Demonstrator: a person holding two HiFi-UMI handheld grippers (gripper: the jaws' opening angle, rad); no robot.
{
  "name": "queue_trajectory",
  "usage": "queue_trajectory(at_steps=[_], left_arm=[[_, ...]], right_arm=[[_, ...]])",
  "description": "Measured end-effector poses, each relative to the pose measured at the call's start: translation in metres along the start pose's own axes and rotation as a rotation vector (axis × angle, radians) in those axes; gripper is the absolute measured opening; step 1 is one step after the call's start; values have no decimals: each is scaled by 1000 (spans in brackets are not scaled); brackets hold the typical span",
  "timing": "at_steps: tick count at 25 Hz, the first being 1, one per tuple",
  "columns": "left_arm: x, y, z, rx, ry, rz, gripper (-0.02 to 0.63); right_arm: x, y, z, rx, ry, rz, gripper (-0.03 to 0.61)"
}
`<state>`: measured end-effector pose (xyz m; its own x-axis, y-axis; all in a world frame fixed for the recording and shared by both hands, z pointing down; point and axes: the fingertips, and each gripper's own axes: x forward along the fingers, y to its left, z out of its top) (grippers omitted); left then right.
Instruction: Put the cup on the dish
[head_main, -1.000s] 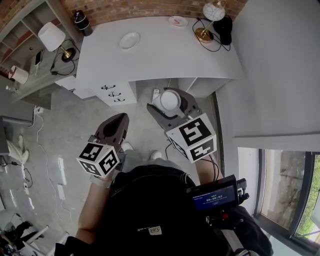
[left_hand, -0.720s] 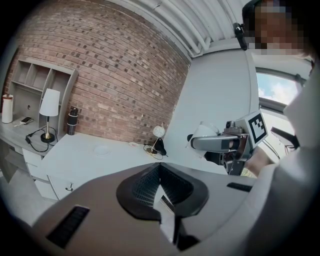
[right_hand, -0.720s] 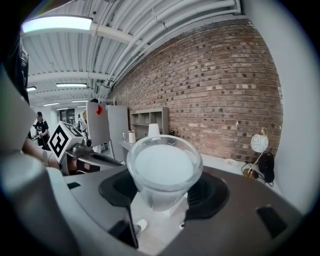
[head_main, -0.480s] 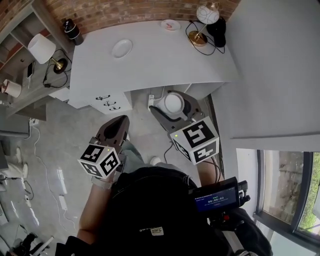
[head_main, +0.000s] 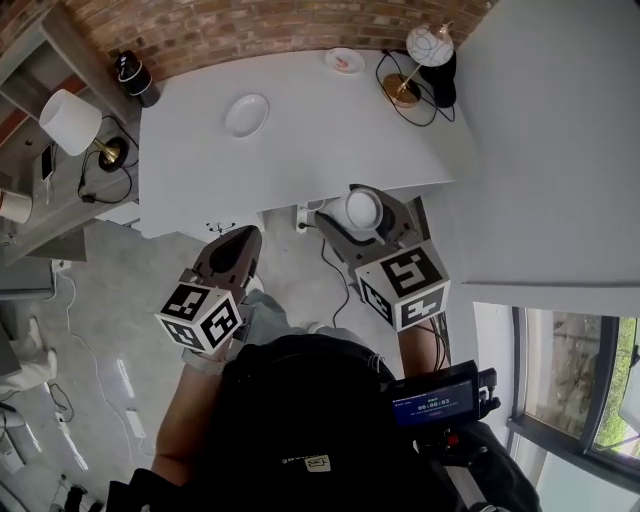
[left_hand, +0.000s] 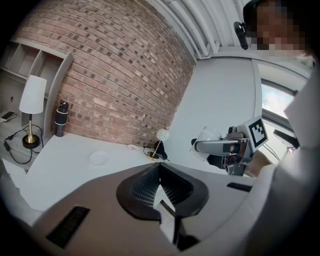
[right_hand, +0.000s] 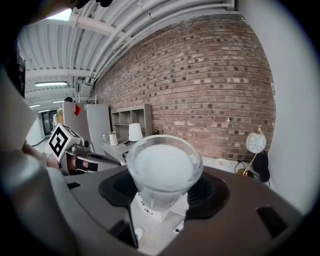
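A frosted white cup (head_main: 362, 210) sits between the jaws of my right gripper (head_main: 364, 214), which is shut on it; the cup hangs in the air just off the white table's (head_main: 320, 130) front edge. Seen close in the right gripper view, the cup (right_hand: 162, 170) fills the gap of the right gripper (right_hand: 164, 186). A plain white dish (head_main: 247, 115) lies on the table's far left part. My left gripper (head_main: 232, 252) is shut and empty, lower left, over the floor. The left gripper view shows the left gripper (left_hand: 159, 187), the dish (left_hand: 99, 158) and the cup (left_hand: 207, 135).
A small pink-patterned saucer (head_main: 344, 60) and a globe lamp (head_main: 418, 55) with cables stand at the table's back right. A black bottle (head_main: 131, 74) stands back left. A white-shaded lamp (head_main: 70, 118) sits on side shelves. A brick wall runs behind; a window is at right.
The right gripper with the cup has come up to the table's front edge, and the table now appears closer. The left gripper stays low and shut.
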<state>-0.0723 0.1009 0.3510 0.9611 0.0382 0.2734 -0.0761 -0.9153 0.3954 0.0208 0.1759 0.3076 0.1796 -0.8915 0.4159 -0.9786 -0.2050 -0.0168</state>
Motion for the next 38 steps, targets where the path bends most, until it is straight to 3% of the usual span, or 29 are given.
queue_trajectory(at_steps=[17, 28, 38], left_arm=[[9, 133, 56, -32, 23, -51, 5], [24, 156, 64, -47, 32, -39, 5], [58, 168, 82, -46, 18, 39, 5]], right_arm=[[128, 3, 55, 37, 45, -107, 265], [162, -11, 63, 36, 75, -99, 265], [191, -52, 63, -14, 90, -44, 265]])
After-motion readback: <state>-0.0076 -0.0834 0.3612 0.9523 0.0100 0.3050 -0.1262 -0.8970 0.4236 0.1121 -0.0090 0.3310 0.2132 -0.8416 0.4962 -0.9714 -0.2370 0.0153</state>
